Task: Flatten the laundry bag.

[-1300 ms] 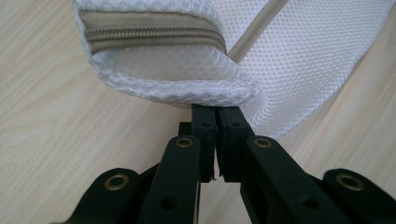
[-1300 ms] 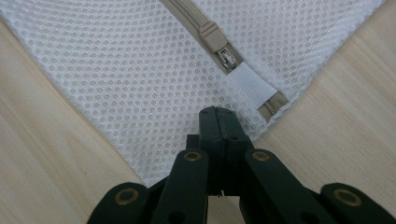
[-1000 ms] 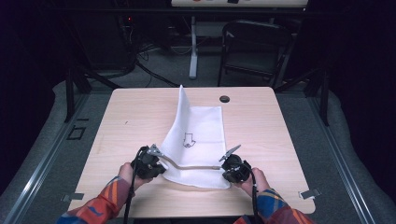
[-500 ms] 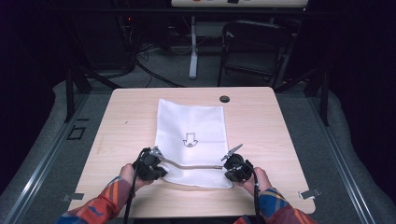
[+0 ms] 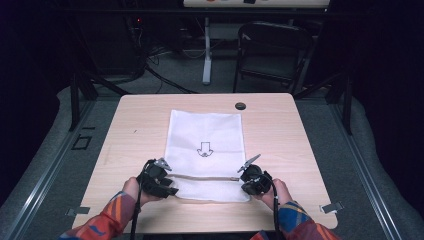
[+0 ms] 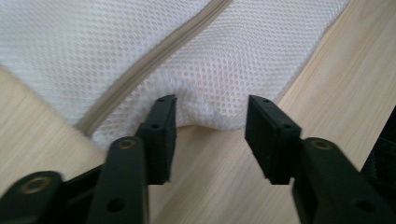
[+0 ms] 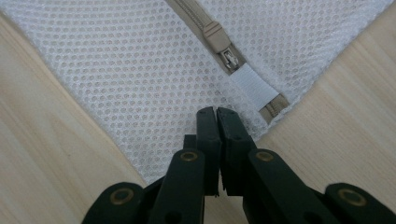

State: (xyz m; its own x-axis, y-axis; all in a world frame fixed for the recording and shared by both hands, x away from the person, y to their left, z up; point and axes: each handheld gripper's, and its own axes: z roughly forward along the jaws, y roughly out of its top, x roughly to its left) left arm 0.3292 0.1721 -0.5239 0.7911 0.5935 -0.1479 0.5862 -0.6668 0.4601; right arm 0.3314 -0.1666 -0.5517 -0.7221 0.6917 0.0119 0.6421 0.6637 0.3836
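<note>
A white mesh bag with a small arrow print lies flat on the wooden table, its beige zipper running across near the front edge. My left gripper is at the bag's front left corner. Its jaws have just been opening and now stand apart, with a raised fold of mesh between them that the pads do not press. My right gripper is shut on the mesh edge at the front right corner, just below the zipper pull.
A small black round cap sits in the tabletop behind the bag. A dark folding chair and floor cables stand beyond the table's far edge. Bare wood surrounds the bag on both sides.
The bag's far part, which stood raised a second ago, has dropped flat onto the table. The left jaws have opened and let go of the corner. The right gripper has stayed put.
</note>
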